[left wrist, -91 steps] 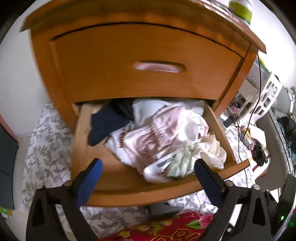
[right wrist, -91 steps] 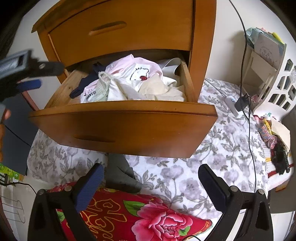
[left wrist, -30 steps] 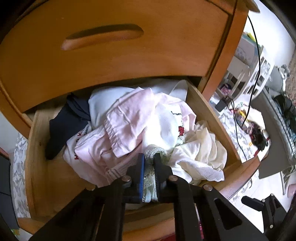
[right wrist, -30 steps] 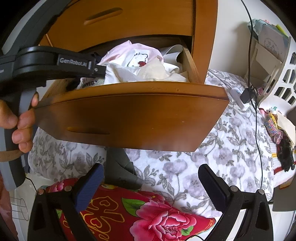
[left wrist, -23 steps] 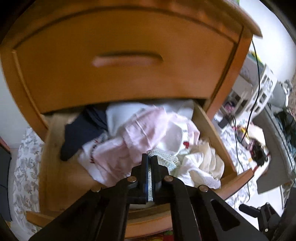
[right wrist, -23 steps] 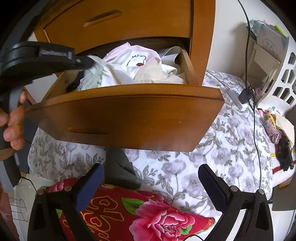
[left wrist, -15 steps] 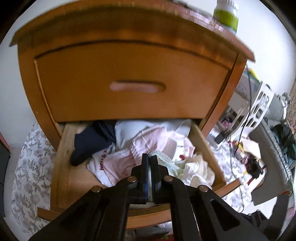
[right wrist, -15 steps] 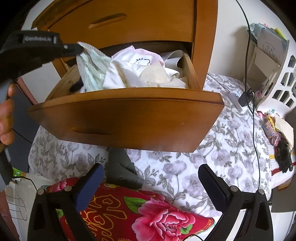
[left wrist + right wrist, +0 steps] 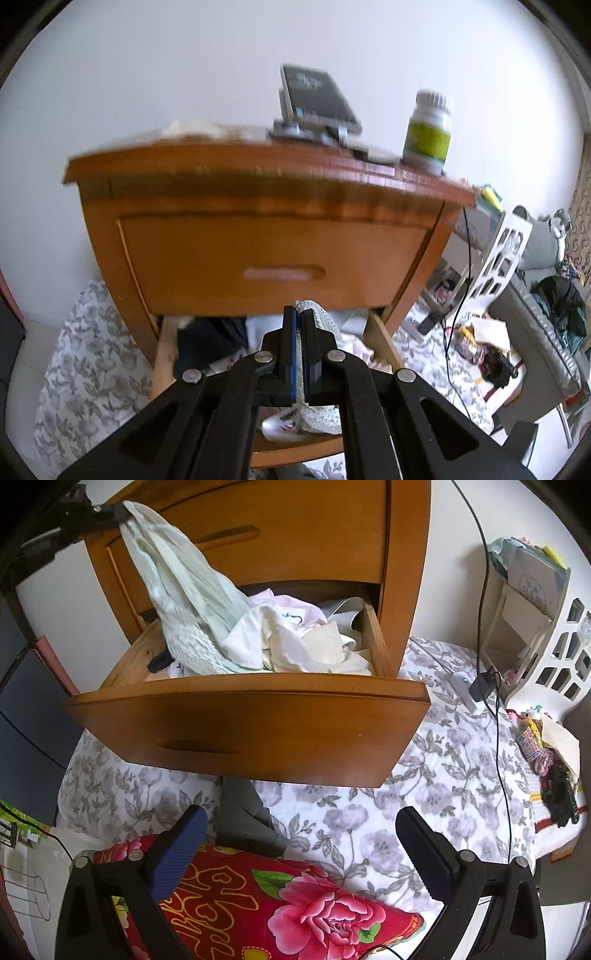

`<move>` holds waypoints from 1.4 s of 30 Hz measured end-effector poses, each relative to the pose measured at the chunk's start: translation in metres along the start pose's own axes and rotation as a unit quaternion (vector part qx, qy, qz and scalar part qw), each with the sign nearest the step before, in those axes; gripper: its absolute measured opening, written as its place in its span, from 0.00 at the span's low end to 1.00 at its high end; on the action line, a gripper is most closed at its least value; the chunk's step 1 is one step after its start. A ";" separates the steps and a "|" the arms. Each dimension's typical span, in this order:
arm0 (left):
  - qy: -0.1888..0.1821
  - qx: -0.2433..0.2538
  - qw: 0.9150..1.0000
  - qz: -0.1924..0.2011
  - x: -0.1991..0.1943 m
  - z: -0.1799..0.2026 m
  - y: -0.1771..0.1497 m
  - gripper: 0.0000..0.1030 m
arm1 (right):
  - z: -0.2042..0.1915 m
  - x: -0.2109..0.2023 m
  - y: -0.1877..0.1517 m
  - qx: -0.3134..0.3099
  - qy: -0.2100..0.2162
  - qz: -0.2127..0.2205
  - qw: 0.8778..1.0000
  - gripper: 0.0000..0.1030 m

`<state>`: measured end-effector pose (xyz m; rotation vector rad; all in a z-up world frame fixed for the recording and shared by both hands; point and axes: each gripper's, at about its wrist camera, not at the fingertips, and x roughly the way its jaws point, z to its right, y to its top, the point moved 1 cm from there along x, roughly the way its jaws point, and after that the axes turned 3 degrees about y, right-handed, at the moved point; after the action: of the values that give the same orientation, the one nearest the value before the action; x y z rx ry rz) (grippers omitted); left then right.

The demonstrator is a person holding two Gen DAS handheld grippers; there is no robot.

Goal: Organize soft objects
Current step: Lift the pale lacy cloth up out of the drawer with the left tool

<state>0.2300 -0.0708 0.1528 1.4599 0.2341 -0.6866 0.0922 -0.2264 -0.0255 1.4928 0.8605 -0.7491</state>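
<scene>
My left gripper point(image 9: 300, 314) is shut on a pale green lace garment point(image 9: 177, 583) and holds it up out of the open lower drawer point(image 9: 251, 716) of a wooden nightstand point(image 9: 258, 206). The left gripper also shows in the right wrist view point(image 9: 123, 511), top left, with the garment hanging from it into the drawer. White, cream and pink clothes point(image 9: 303, 642) fill the drawer, with a dark navy piece point(image 9: 210, 339) at its left. My right gripper point(image 9: 299, 845) is open and empty, low in front of the drawer above the floral bedding.
A grey-flowered bedsheet point(image 9: 443, 775) and a red rose-print cloth point(image 9: 288, 915) lie below the drawer, with a grey cloth point(image 9: 243, 823) between. A phone on a stand point(image 9: 314, 99) and a bottle point(image 9: 428, 133) stand on the nightstand. A white basket point(image 9: 554, 642) and cables are at the right.
My left gripper closed on the lace garment in the drawer, then rose and pulled it up and out, so it now hangs stretched. The right gripper stayed open and nearly still.
</scene>
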 end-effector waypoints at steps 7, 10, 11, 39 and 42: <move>0.005 -0.010 0.999 0.052 -0.047 -0.012 0.020 0.01 | 0.000 -0.008 -0.001 0.001 -0.003 0.008 1.000 1.00; 0.005 -0.012 0.998 0.068 -0.065 -0.015 0.026 0.01 | -0.001 -0.012 -0.001 0.000 -0.003 0.011 1.000 1.00; 0.004 -0.012 0.997 0.074 -0.071 -0.016 0.028 0.01 | -0.002 -0.013 -0.002 0.000 -0.003 0.012 1.000 1.00; -0.028 -0.001 0.989 0.142 -0.192 -0.002 0.010 0.02 | -0.019 -0.068 -0.017 -0.020 -0.003 0.060 0.998 1.00; -0.040 0.003 0.991 0.130 -0.192 0.005 0.000 0.02 | -0.019 -0.072 -0.019 -0.021 -0.003 0.062 0.998 1.00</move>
<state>0.0771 -0.0207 0.2577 1.4338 -0.0214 -0.5311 0.0378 -0.2136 0.0277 1.4915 0.7676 -0.6395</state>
